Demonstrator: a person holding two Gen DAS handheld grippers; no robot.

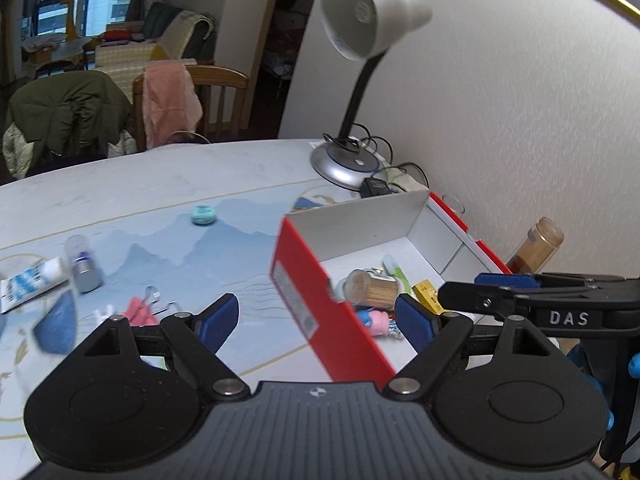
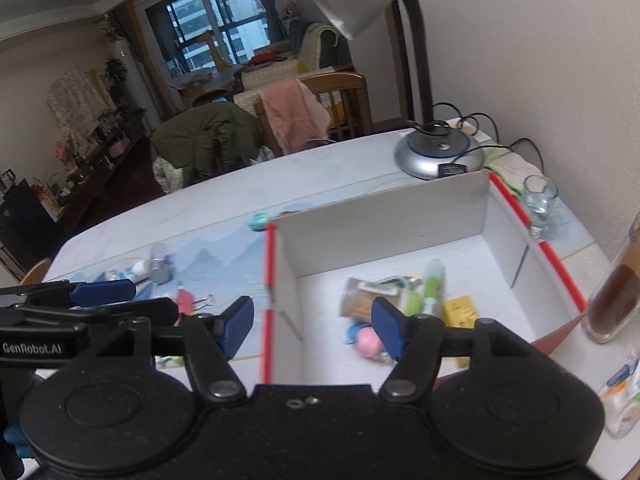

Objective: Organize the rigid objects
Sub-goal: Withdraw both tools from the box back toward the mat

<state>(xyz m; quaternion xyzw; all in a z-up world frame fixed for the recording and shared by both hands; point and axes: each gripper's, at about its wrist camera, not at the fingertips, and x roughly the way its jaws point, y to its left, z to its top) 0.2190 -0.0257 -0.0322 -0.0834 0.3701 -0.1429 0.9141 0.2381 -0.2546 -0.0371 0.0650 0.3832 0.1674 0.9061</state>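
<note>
A red box with a white inside [image 1: 320,304] [image 2: 400,216] stands on the table and holds a toothpick jar [image 1: 372,286] [image 2: 360,300], a green tube [image 2: 430,284], a yellow packet [image 1: 426,294] [image 2: 462,310] and a pink toy [image 1: 376,320] [image 2: 368,340]. My left gripper [image 1: 316,320] is open and empty, straddling the box's left wall. My right gripper [image 2: 316,320] is open and empty above the same wall; it also shows in the left wrist view [image 1: 504,284]. Left of the box lie a small grey bottle [image 1: 82,266] [image 2: 160,266], a white tube [image 1: 30,284], a red clip [image 1: 140,310] [image 2: 186,300] and a teal round thing [image 1: 203,214] [image 2: 258,221].
A silver desk lamp [image 1: 348,160] [image 2: 438,152] with cables stands behind the box by the wall. A brown bottle [image 1: 536,248] [image 2: 612,292] and a glass [image 2: 538,204] stand right of the box. Chairs with clothes [image 1: 172,100] stand past the table's far edge.
</note>
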